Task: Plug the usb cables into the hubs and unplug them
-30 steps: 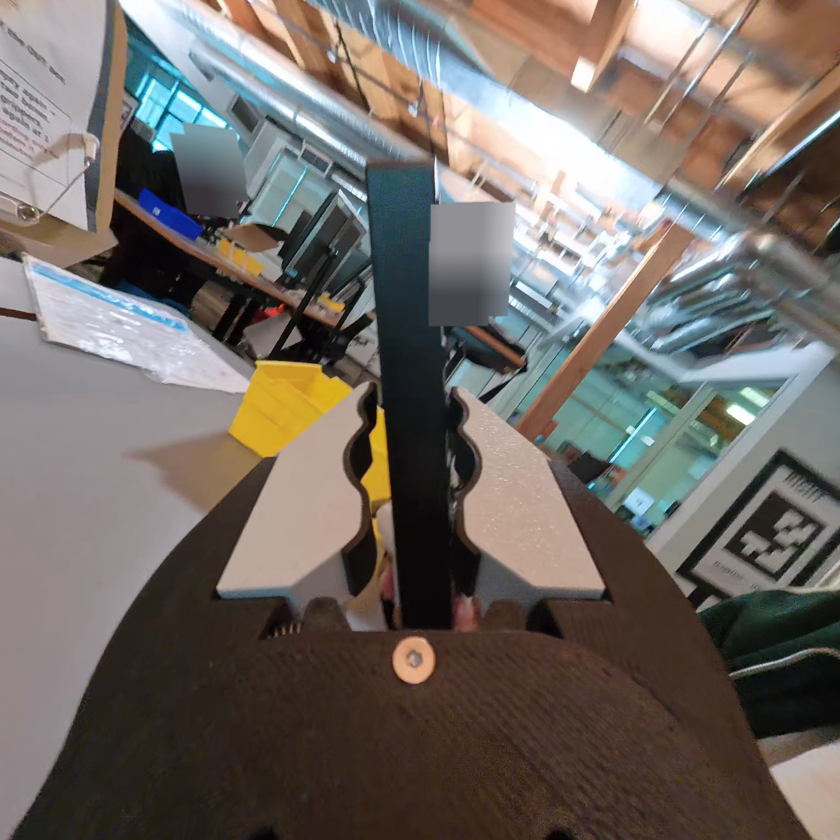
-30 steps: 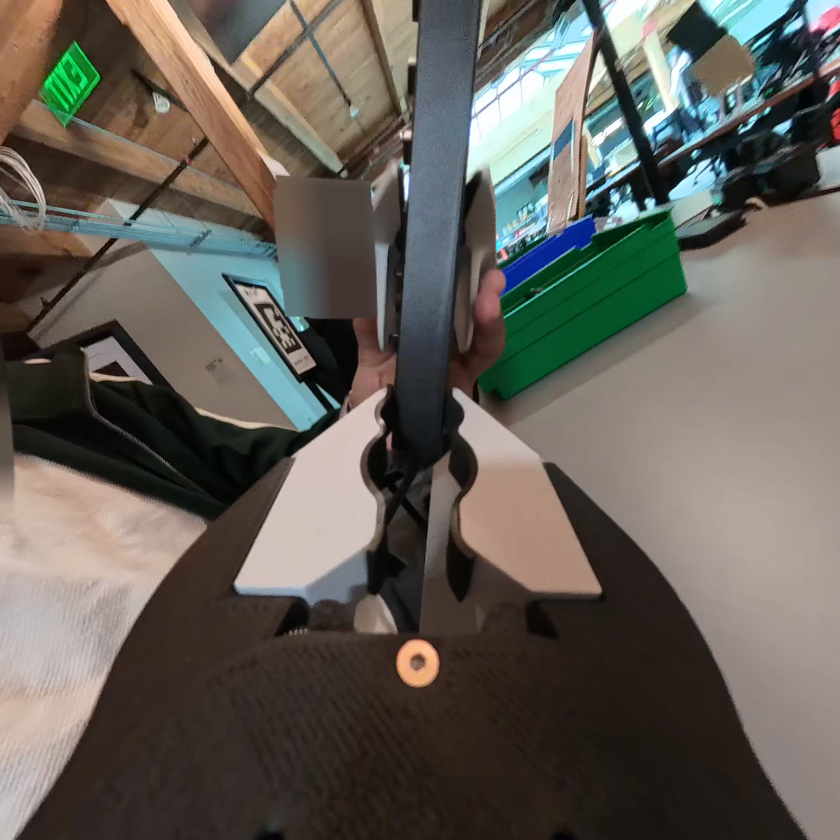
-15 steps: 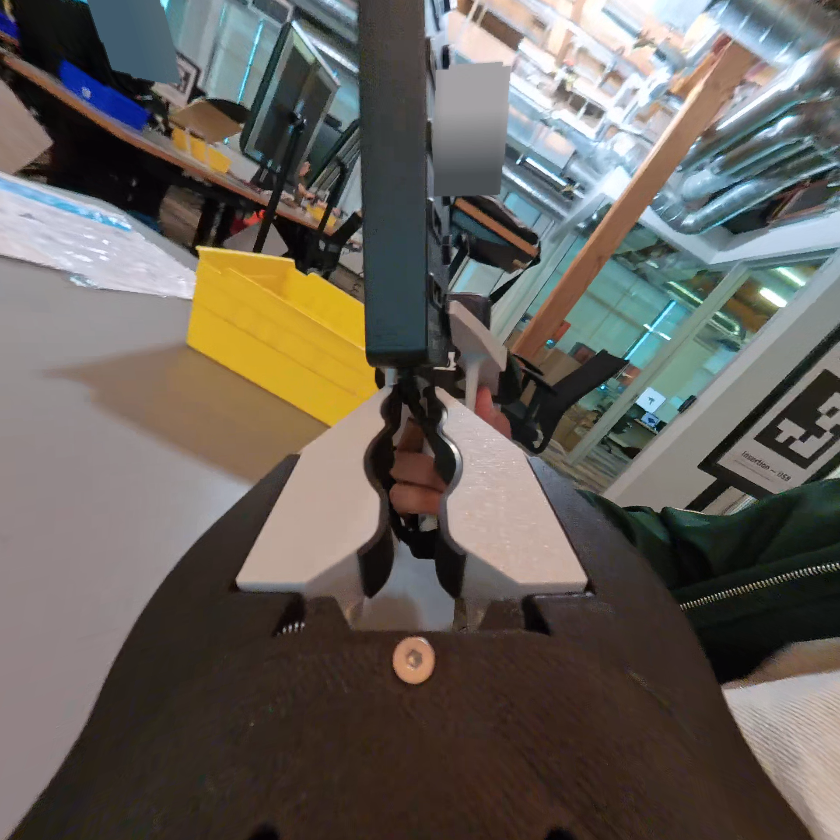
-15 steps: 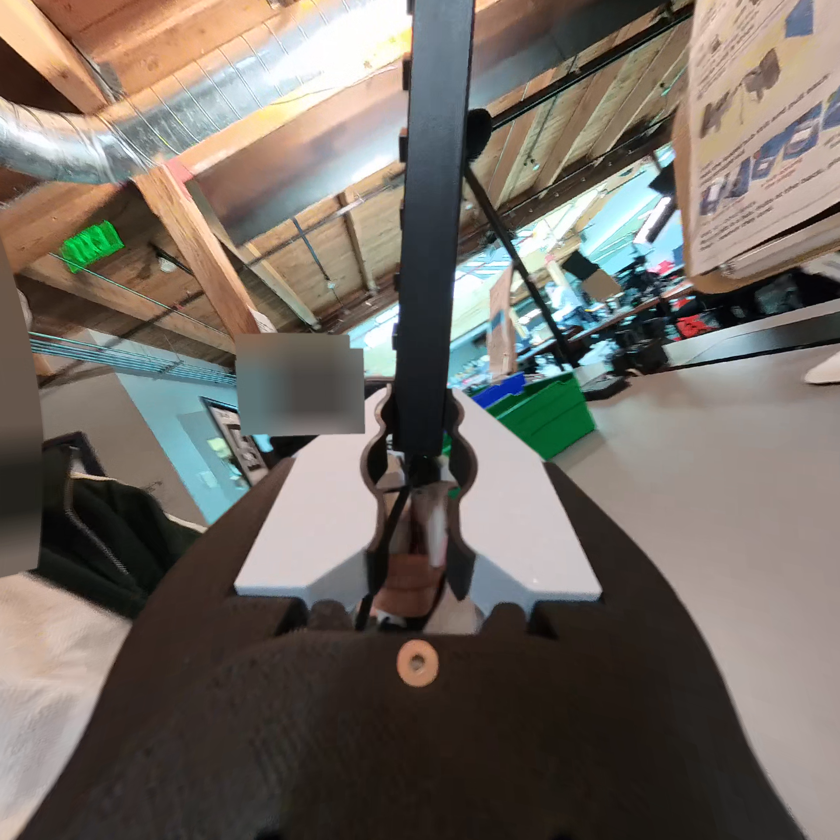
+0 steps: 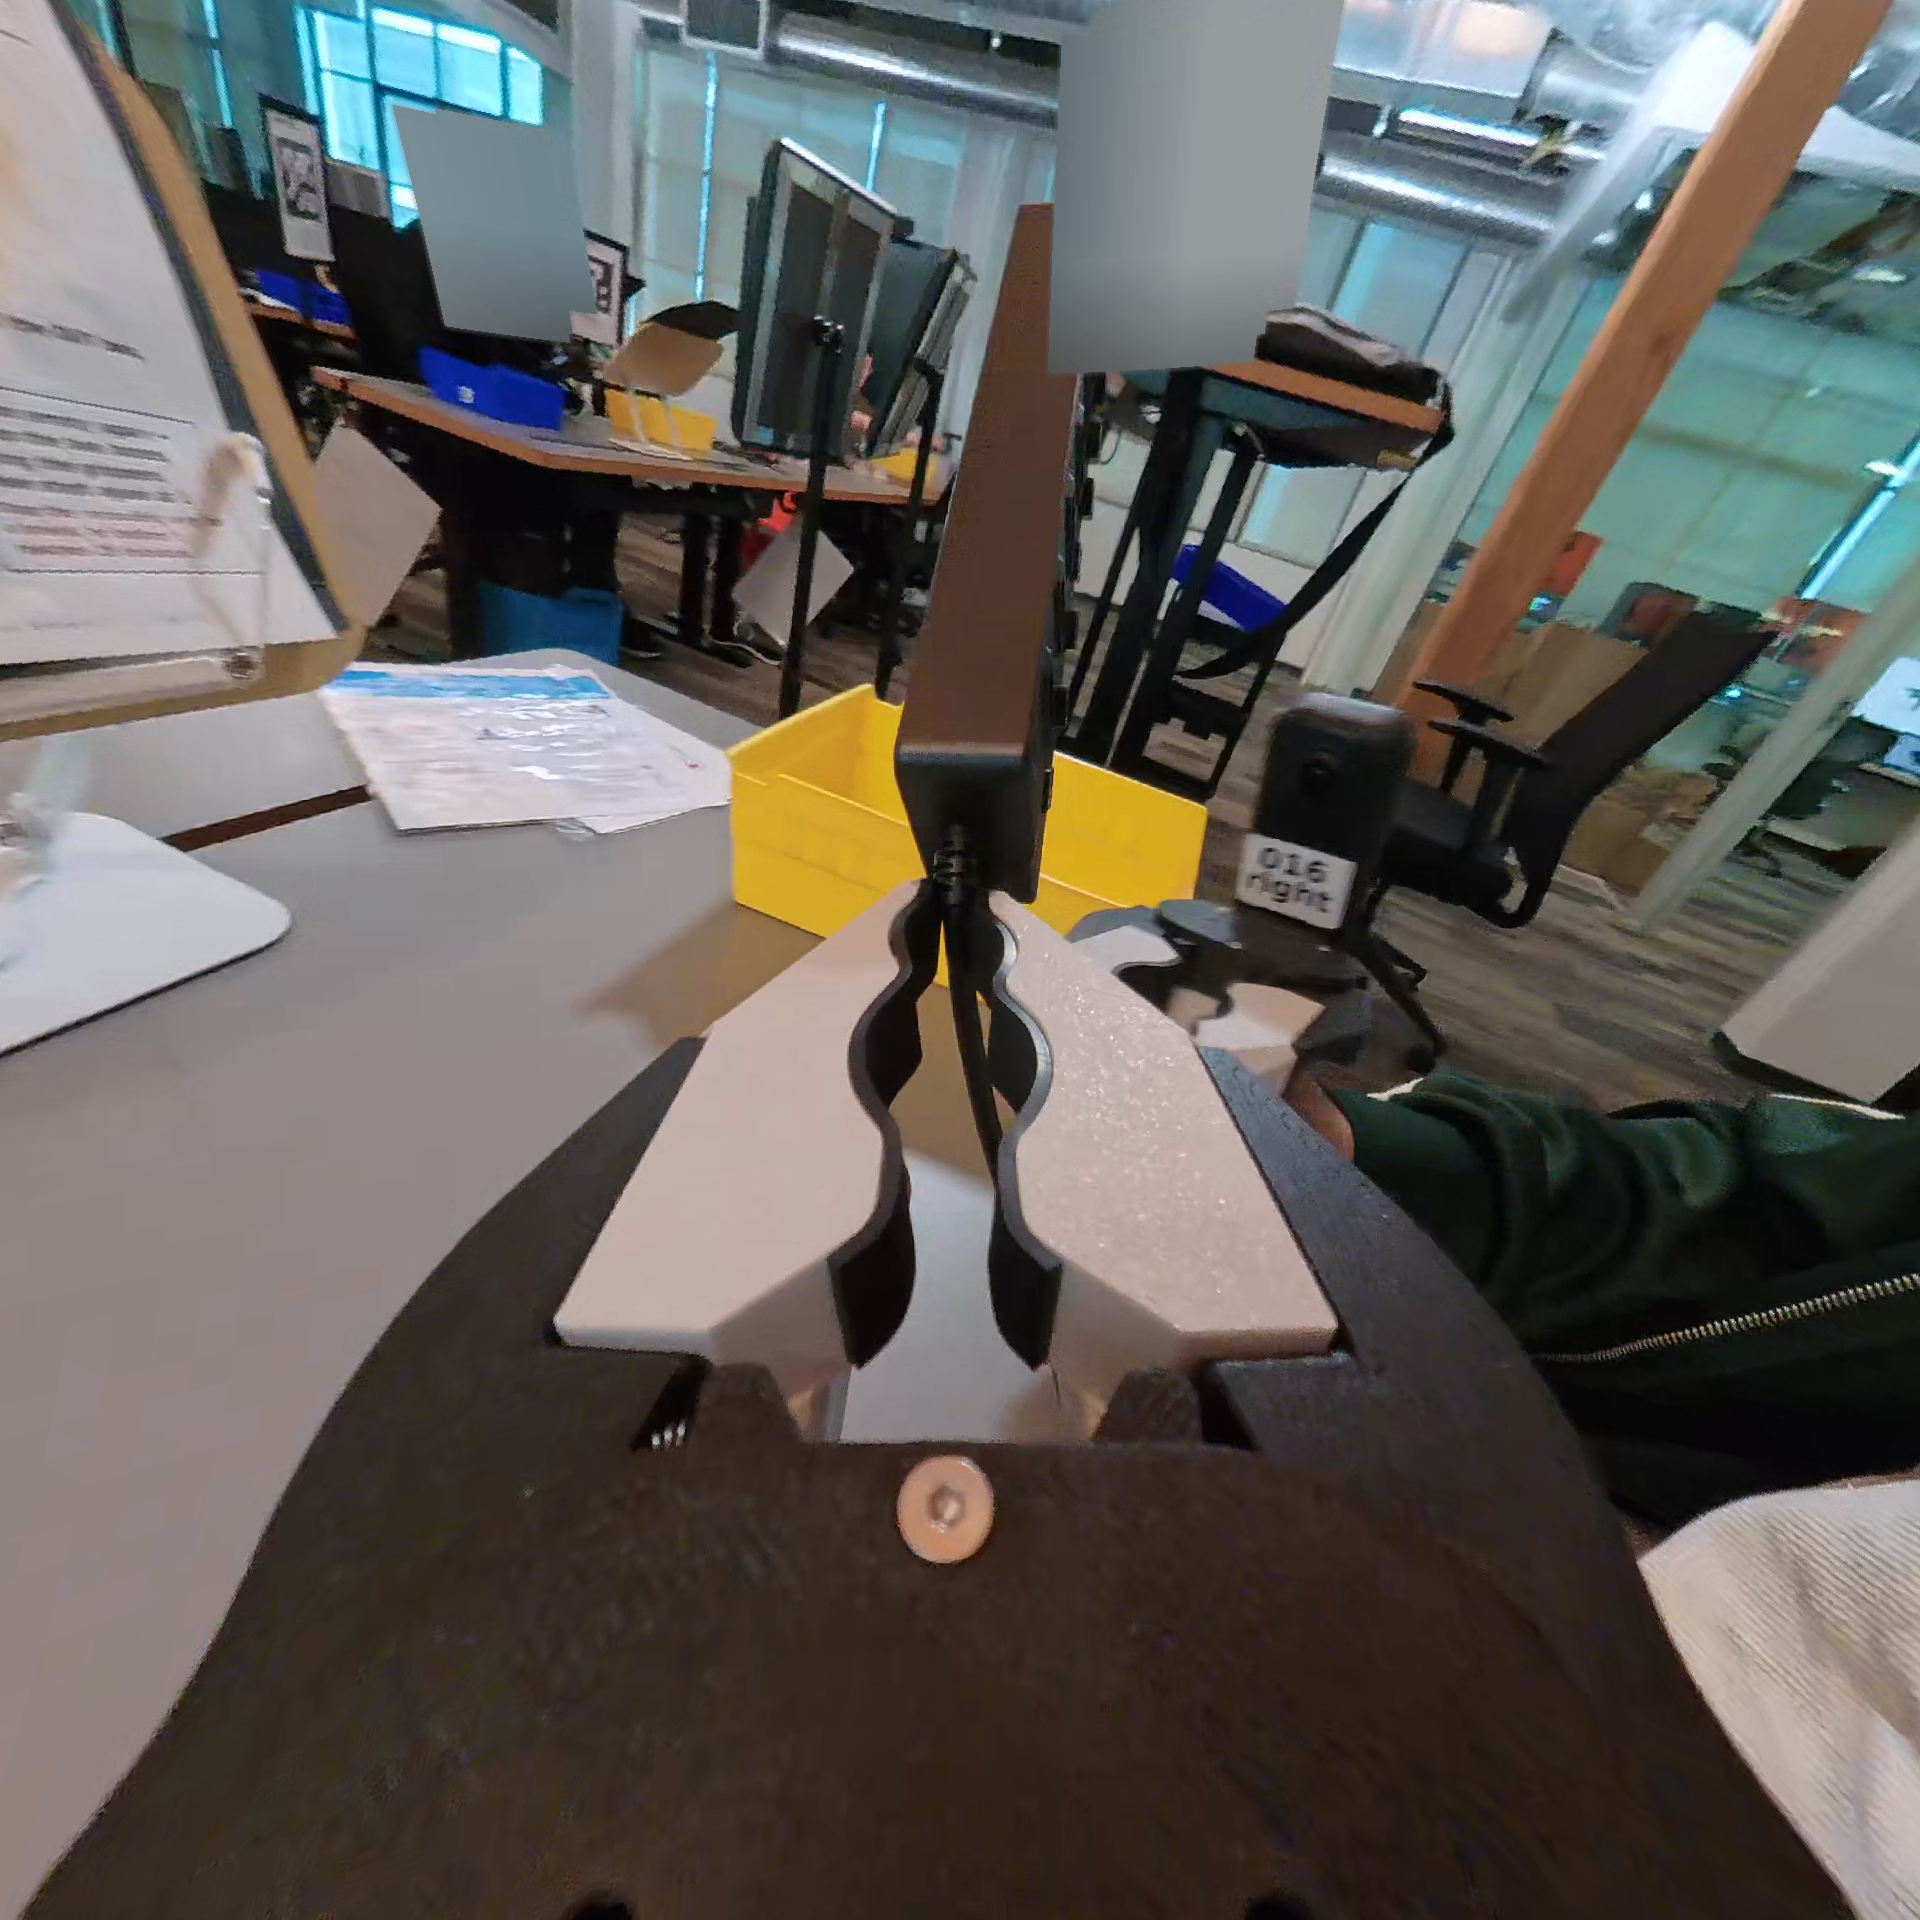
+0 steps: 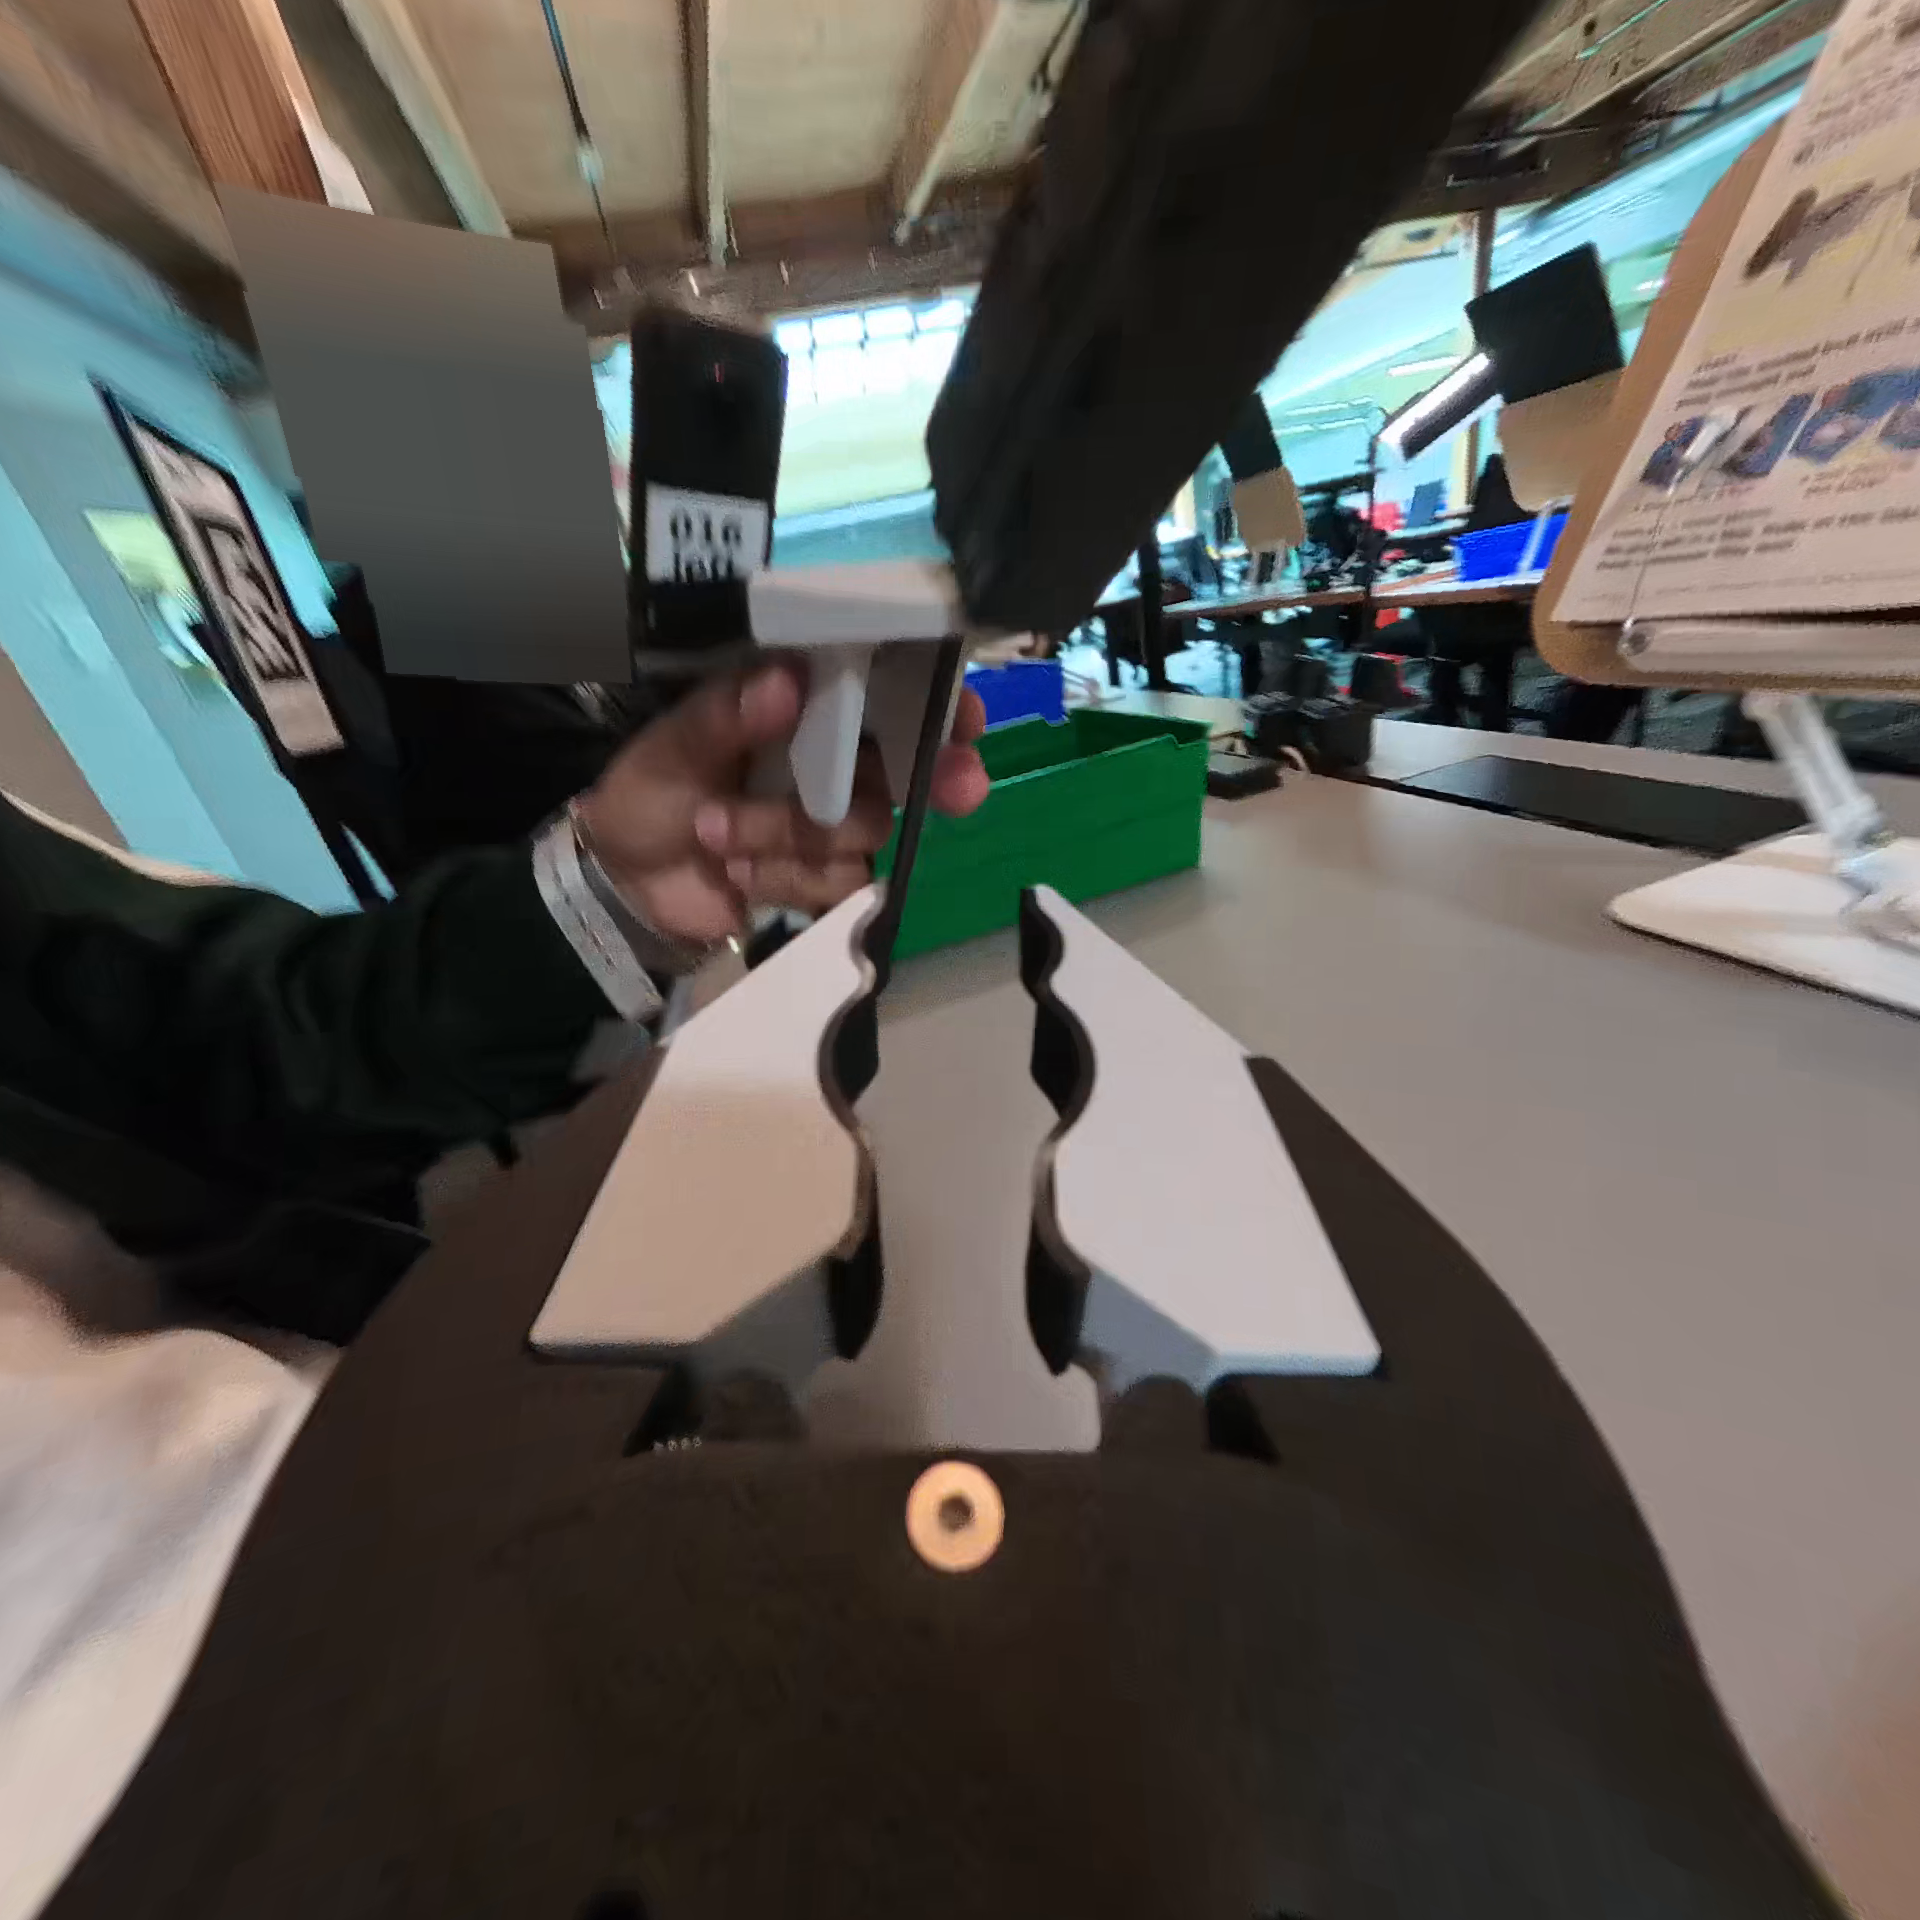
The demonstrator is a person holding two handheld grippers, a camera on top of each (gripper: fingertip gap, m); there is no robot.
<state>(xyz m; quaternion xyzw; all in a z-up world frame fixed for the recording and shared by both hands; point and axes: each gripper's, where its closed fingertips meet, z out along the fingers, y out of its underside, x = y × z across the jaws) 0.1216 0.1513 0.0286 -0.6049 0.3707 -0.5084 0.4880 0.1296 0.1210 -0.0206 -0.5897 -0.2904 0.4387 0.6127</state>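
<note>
A long black USB hub (image 5: 987, 582) stands up from my left gripper (image 5: 951, 920), which is shut on the hub's black cable (image 5: 971, 1049) just below the hub's end. The cable runs back between the fingers. In the right wrist view the hub (image 6: 1101, 343) is blurred and slants up to the right. Its cable (image 6: 920, 769) hangs down to the inner side of one finger of my right gripper (image 6: 951, 909), which is open and grips nothing. The left gripper (image 6: 852, 608) and the hand on it show there. The right gripper (image 5: 1226, 997) also shows low at the right in the left wrist view.
A yellow bin (image 5: 821, 821) sits on the grey table (image 5: 312, 1091) behind the hub, with papers (image 5: 520, 738) and a document stand (image 5: 114, 914) to the left. A green bin (image 6: 1070, 821) and the same stand (image 6: 1766, 914) show in the right wrist view.
My right gripper has opened and let go of the hub's end. My left gripper has slid from the hub's body to its cable. Both views have tilted down from the ceiling.
</note>
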